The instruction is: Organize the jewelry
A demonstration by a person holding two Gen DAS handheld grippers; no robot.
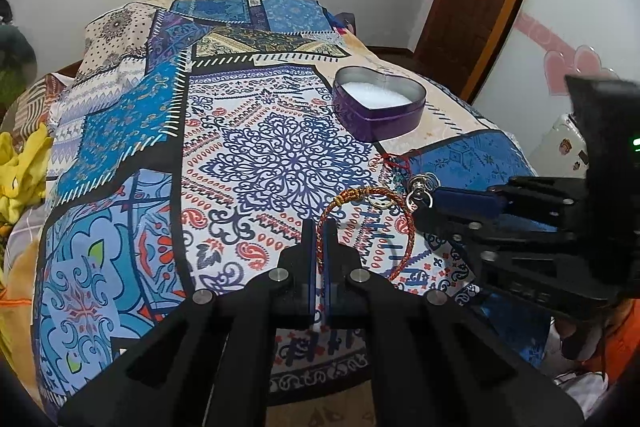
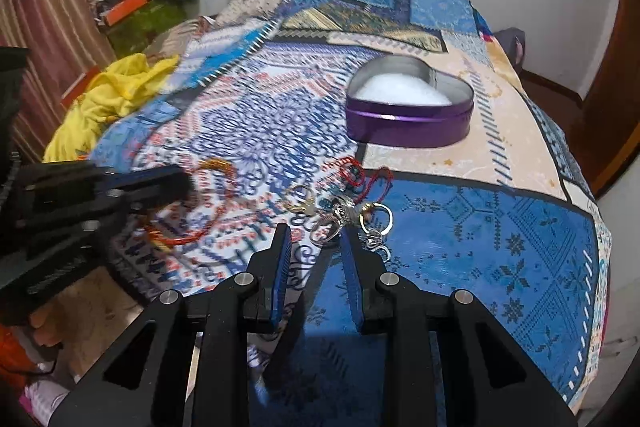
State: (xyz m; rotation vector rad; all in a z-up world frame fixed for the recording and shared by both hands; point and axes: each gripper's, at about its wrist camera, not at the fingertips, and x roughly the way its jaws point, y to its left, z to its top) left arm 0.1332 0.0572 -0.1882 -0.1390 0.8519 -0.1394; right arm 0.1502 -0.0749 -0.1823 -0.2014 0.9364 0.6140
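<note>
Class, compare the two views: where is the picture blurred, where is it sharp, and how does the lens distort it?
Left wrist view: sharp; bracelet and tin crisp; door frame bowed by fisheye. Right wrist view: left gripper and the bracelet smeared by motion; the tin clearer; dark corners in both.

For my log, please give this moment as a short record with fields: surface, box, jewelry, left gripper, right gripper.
surface: patterned cloth
box: purple heart tin, open, white filling inside
jewelry: red bracelet, silver charms and red cord, all lying outside the tin
left gripper: shut on the bracelet
right gripper: open, beside the charms, holding nothing
</note>
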